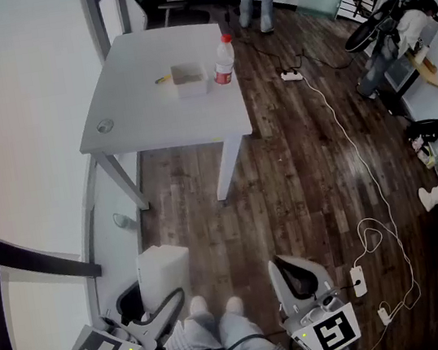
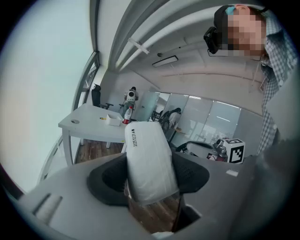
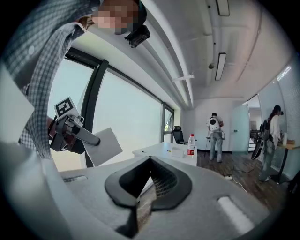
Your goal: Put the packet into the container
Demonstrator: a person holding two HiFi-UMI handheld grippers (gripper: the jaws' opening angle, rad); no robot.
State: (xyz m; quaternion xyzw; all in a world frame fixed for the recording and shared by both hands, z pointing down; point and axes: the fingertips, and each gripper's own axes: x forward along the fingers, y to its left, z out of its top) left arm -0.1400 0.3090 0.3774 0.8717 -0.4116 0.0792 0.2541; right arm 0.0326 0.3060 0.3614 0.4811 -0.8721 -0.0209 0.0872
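Between the pads of my left hand-held gripper point(image 2: 151, 182) sits the packet point(image 2: 147, 154), clamped by its lower half, well apart from the container point(image 1: 189, 79) on the tabletop point(image 1: 143, 112). It looks light, soft and slick, so I judge a mid-body hold best. My right hand-held gripper point(image 3: 150, 176) is closed and empty.

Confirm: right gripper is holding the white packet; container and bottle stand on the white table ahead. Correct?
Wrong gripper. The left gripper is shut on the packet, as the left gripper view shows; the right gripper is shut with nothing in it. The container and bottle do stand on the table.
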